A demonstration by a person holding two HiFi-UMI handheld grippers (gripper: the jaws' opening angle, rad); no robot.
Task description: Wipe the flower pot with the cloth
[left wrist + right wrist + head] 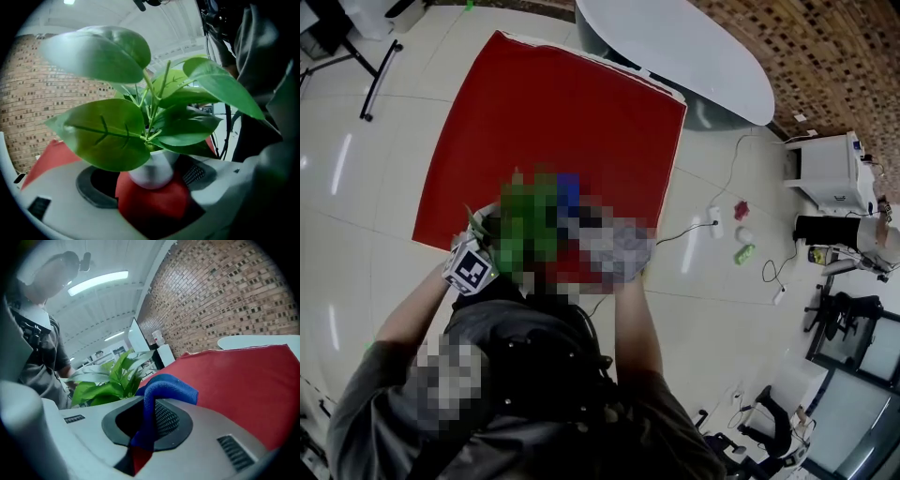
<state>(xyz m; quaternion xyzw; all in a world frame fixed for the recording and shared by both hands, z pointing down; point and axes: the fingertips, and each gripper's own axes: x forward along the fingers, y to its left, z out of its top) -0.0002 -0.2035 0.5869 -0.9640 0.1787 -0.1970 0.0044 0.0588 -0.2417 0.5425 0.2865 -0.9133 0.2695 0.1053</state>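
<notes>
My left gripper [149,183] has its jaws pressed onto the small white flower pot [153,169], one pad on each side of its rounded base. I think that is the weak point. The pot is smooth and curved and gripped low, so a sideways push from the wipe could roll it between the pads or tip it out. The broad leaves [105,132] fan out over it and fill the middle of the left gripper view, so they could snag whatever comes in from above. Further right, my right gripper [146,422] is pinching the blue cloth [164,389] by a single fold, with a bunched loop standing up past the tips. I reckon a hard drag across the pot might pull that fold free. In the head view the plant sits at lower centre, over the near edge of the red mat [553,122], with the cloth just to its right. From the right gripper view the leaves show at left centre, beyond and beside the cloth and apart from it. The pot's white wall is not visible there, so I cannot tell how close the cloth is to it.
</notes>
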